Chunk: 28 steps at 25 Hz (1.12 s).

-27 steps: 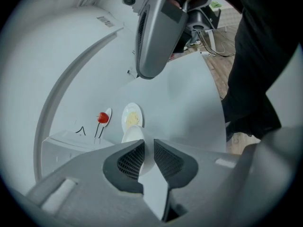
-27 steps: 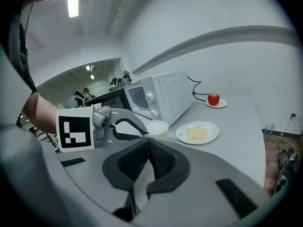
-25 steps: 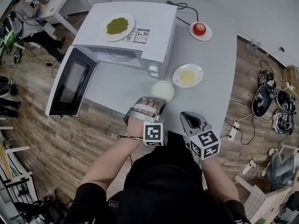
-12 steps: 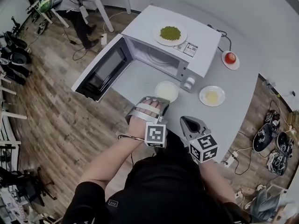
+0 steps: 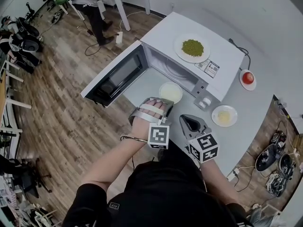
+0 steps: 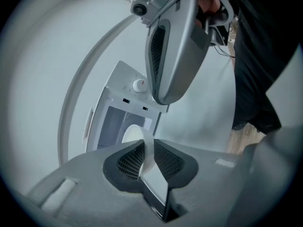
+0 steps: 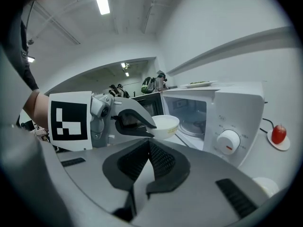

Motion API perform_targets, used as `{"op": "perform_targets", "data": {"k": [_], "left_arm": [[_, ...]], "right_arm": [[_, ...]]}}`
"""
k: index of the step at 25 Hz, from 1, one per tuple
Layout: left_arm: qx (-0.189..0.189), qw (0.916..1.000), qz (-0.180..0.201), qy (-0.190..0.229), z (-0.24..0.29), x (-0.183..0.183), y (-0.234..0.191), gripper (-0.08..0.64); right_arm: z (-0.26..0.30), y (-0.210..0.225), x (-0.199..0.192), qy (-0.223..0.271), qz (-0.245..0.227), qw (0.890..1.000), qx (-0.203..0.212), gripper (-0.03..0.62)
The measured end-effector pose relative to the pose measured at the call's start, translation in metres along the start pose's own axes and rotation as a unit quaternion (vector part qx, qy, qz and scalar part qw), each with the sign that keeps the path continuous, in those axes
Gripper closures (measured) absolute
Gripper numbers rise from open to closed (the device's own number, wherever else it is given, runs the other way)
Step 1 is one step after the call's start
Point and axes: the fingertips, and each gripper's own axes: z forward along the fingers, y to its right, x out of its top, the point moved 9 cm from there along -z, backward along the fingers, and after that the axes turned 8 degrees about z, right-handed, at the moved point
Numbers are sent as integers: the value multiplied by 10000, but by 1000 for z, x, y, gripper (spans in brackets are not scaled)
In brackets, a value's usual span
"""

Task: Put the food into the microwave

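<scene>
I read the boxy white microwave (image 5: 189,56) with black glass in its open door (image 5: 116,77) and a red mark on its white dial (image 7: 228,141). The round white plate (image 5: 180,40) on top carries green food (image 5: 192,48). The round ceramic bowl (image 5: 170,92) is plain white. A red fruit (image 5: 248,77) sits on a white saucer (image 5: 242,81), and pale yellow food (image 5: 224,116) on a second white plate (image 5: 215,122). The tabletop (image 5: 258,112) is light grey and the plank floor (image 5: 61,126) is brown wood-grain. The left gripper (image 5: 163,103) and right gripper (image 5: 187,122) are grey, with black mesh-patterned pads (image 6: 132,160) and black-and-white square-marker cubes (image 5: 158,136).
</scene>
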Motion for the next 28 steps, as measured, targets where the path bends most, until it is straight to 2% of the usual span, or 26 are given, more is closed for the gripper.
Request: {"op": "perform_targets", "data": {"k": [4, 16, 28], "left_arm": [[28, 10000, 13, -9, 25, -14, -17, 492], [-109, 9997, 114, 170, 122, -43, -27, 492], [-72, 9992, 188, 360, 179, -58, -55, 492]], "right_arm": [[22, 19, 5, -93, 47, 9999, 7, 578], [68, 51, -8, -328, 289, 9990, 9, 578], [93, 69, -17, -427, 675, 9968, -15, 578]]}}
